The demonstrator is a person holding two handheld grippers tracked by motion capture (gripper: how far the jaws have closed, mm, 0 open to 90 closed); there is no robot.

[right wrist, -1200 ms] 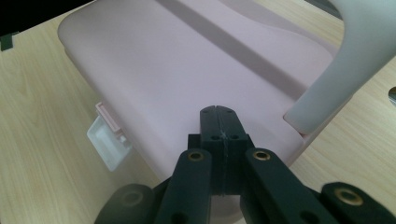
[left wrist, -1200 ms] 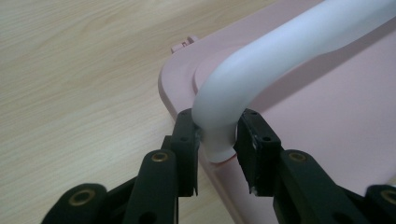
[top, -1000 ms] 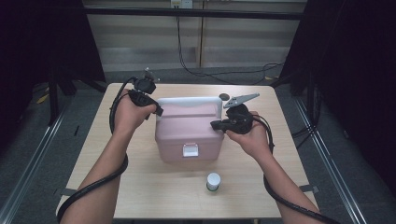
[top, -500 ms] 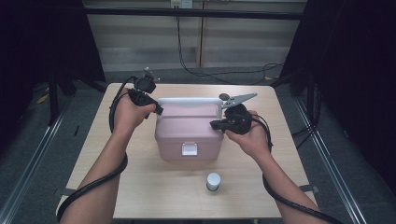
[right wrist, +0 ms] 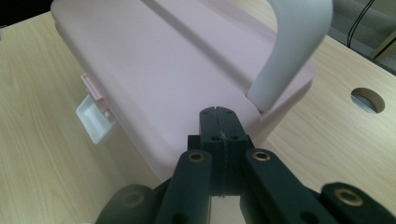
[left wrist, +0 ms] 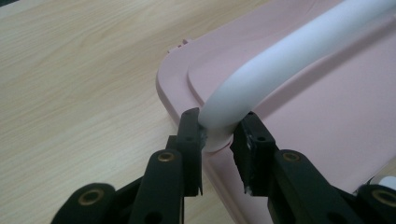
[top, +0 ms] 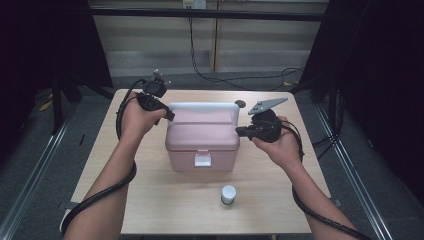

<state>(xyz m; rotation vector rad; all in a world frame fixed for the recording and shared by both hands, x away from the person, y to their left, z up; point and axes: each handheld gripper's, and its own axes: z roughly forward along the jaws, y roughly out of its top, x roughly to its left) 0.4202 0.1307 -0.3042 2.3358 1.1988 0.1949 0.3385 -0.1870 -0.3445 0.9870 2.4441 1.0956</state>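
Observation:
A pink lidded box (top: 202,137) stands mid-table, its white latch (top: 202,160) facing the person. Its white handle (top: 202,106) arches along the lid's far side. My left gripper (top: 167,114) is at the box's left end, shut on the handle's left foot (left wrist: 280,60); in the left gripper view the jaws (left wrist: 219,135) pinch it just above the lid (left wrist: 327,116). My right gripper (top: 240,131) is at the box's right edge. In the right gripper view its jaws (right wrist: 223,121) are pressed together, empty, against the lid's rim (right wrist: 163,70), beside the handle's other end (right wrist: 289,46).
A small white-capped jar (top: 228,194) stands on the wooden table (top: 150,200) in front of the box. A round cable hole (top: 240,104) sits in the tabletop behind the box's right corner. Dark curtains and floor rails flank the table.

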